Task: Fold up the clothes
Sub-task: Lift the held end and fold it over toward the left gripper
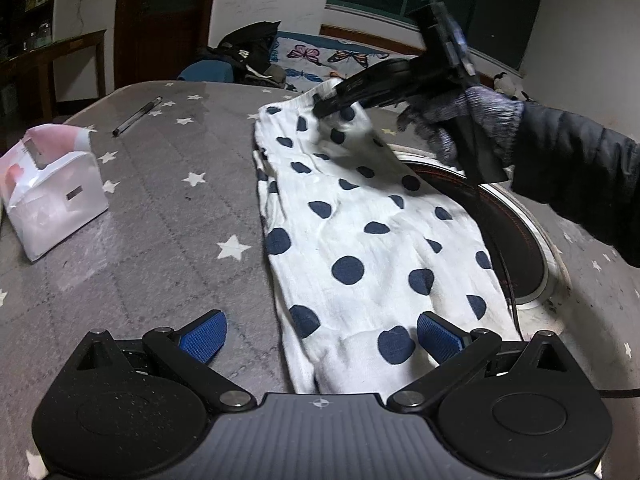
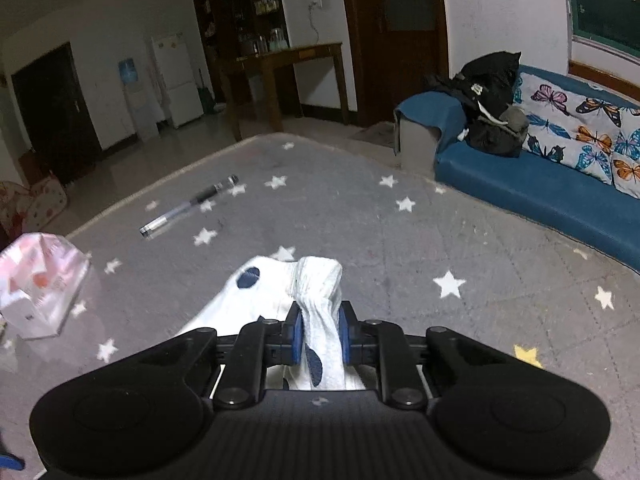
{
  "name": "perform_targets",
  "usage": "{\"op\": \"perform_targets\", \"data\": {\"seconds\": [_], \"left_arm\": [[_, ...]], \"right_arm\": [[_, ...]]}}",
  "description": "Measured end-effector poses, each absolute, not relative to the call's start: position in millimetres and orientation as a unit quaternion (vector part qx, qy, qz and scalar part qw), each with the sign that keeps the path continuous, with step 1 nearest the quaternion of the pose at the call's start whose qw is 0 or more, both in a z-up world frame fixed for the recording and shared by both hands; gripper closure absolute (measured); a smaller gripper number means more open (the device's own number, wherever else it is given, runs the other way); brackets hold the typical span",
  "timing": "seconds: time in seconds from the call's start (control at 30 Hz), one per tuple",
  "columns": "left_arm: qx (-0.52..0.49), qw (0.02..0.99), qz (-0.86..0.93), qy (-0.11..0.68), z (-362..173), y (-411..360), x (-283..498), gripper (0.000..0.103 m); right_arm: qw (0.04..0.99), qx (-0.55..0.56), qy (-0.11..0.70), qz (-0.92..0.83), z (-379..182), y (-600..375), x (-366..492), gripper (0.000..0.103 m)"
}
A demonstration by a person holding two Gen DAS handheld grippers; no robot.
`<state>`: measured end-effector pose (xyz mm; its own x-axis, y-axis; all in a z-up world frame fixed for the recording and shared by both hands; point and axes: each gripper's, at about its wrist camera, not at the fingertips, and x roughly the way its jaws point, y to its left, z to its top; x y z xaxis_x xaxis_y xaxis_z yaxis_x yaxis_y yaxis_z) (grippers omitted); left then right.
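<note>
Cloth (image 1: 360, 240) – white with dark dots – lies flat on our starred table (image 1: 160, 220), partly over a round black thing (image 1: 516, 248). Our right gripper (image 2: 320, 336) is clenched on a bunched far edge; our left gripper (image 1: 320, 336) is released, jaws wide over the near end. We judge the thin bunch may slip out, or the free end may drag toward the pen (image 1: 138, 117) and skew the fold

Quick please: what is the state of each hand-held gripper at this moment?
Left hand-held gripper: open, holding nothing.
Right hand-held gripper: closed on the far edge of the polka-dot garment.
</note>
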<state>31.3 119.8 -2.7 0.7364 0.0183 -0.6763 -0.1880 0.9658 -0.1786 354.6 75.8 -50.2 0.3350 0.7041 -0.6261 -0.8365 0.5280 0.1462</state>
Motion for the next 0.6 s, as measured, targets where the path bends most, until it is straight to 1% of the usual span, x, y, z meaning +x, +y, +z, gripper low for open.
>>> {"op": "perform_targets", "data": {"seconds": [0.23, 0.6], "left_arm": [[-0.134, 0.921, 0.087, 0.356, 2.1, 127.6, 15.0, 0.000], [-0.142, 0.914, 0.137, 0.354, 5.8, 133.1, -26.6, 0.000]], "right_arm": [[0.809, -0.082, 0.300, 0.500, -17.7, 54.7, 324.6, 0.087], [0.787, -0.077, 0.272, 0.548, 25.8, 2.7, 233.2, 0.087]]}}
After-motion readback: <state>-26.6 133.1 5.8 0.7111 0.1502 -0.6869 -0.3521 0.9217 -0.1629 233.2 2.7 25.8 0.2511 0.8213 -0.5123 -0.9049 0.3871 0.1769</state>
